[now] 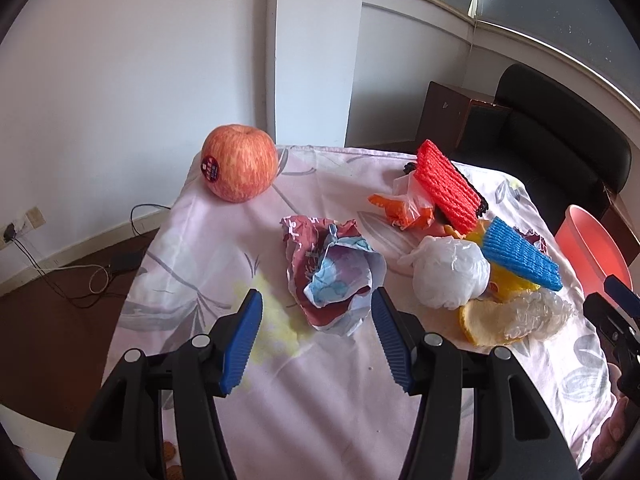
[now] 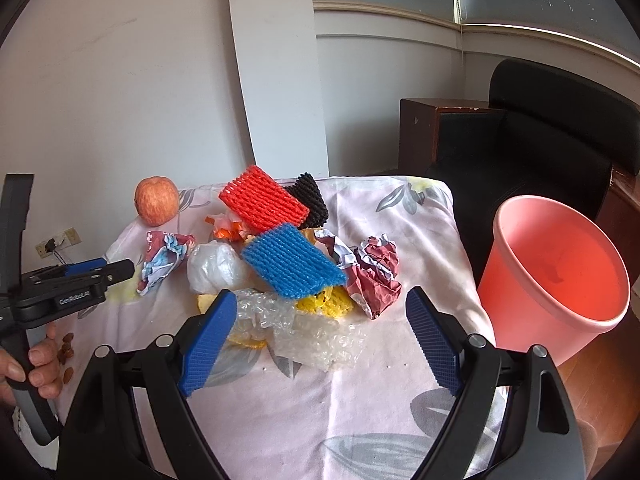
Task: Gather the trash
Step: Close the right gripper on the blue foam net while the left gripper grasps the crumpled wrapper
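Left gripper point(image 1: 317, 314): I have its jaws spread wide and holding nothing, straddling the near end of the crumpled wrapper point(image 1: 334, 270) toward the surface's left edge.
Right gripper point(image 2: 318, 330): jaws wide apart too, empty, over the bubble wrap point(image 2: 308, 334) at the heap's near side.
Risk, near: bubble wrap is slick and springy; I judge a shallow bite could slip, or snag the cloth point(image 2: 320, 408) and drag the heap.
Risk, far: the apple point(image 1: 239, 168) sits at the far left corner; a tugged cloth could roll it off. It looks like food, not trash.
Risk, drop: the pink bin point(image 2: 560, 276) stands off the right edge; a light piece released early may miss it.
Count: foam nets, one red point(image 2: 264, 202), one blue point(image 2: 294, 262), one black point(image 2: 312, 200), one yellow point(image 2: 320, 304); crumpled wrappers, three that I can see; white bag point(image 2: 216, 268), one; peel point(image 1: 480, 320), one piece I can tell.
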Demonstrator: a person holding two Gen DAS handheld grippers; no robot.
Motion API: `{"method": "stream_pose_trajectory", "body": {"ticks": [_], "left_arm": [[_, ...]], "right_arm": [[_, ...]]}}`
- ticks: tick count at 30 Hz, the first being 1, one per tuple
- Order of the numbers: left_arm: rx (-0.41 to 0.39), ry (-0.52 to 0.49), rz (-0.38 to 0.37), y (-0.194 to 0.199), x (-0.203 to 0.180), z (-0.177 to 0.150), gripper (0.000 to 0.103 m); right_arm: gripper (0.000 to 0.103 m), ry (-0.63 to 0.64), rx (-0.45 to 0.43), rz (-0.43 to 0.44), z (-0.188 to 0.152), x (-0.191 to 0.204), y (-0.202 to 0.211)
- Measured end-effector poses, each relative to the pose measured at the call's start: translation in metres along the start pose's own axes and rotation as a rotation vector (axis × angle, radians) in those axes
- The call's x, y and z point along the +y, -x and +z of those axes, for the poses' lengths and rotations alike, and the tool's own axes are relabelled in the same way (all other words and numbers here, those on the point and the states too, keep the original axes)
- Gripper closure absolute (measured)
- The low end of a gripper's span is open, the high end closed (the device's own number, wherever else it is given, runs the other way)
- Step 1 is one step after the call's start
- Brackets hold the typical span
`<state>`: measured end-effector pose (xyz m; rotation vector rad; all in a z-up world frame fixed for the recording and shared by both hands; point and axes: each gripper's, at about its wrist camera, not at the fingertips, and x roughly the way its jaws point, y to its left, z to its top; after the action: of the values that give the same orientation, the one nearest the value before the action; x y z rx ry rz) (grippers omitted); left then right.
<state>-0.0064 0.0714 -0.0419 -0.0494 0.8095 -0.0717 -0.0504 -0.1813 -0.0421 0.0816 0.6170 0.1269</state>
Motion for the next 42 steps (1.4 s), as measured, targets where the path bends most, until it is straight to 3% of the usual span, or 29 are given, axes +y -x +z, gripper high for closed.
{"method": "stream_pose_trajectory", "body": {"ticks": [8, 10, 12, 18, 21, 24, 30, 42], "left_arm": [[0.0, -0.001, -0.084, -0.009, -0.011, 0.001, 0.054], [-0.003, -0.032, -0.08, -0.01, -0.017, 0.001, 0.065], [0.007, -0.042, -0.08, -0.015, -0.02, 0.002, 0.069], [0.035, -0.048, -0.061, -0.029, -0.024, 0.004, 0.075], [0.057, -0.055, -0.05, -0.036, -0.023, 0.004, 0.092], [0.052, -0.035, -0.056, -0.035, -0.018, 0.005, 0.097], [0.006, -0.01, -0.08, -0.015, -0.007, 0.006, 0.101], [-0.058, 0.007, -0.121, 0.015, -0.001, 0.011, 0.101]], "right_arm": [[0.016, -0.003, 0.014, 0.018, -0.003, 0.001, -0.001], [0.016, -0.004, 0.021, 0.006, -0.002, 0.0, -0.002], [0.016, -0.01, 0.035, 0.014, -0.002, -0.002, -0.005], [0.016, -0.003, 0.053, 0.046, -0.002, 0.0, -0.012], [0.024, -0.004, 0.053, 0.067, 0.002, -0.001, -0.014], [0.029, -0.023, 0.059, 0.087, 0.006, -0.004, -0.019], [0.044, -0.065, 0.086, 0.136, 0.015, -0.015, -0.03], [0.045, -0.112, 0.113, 0.145, 0.037, -0.034, -0.054]]}}
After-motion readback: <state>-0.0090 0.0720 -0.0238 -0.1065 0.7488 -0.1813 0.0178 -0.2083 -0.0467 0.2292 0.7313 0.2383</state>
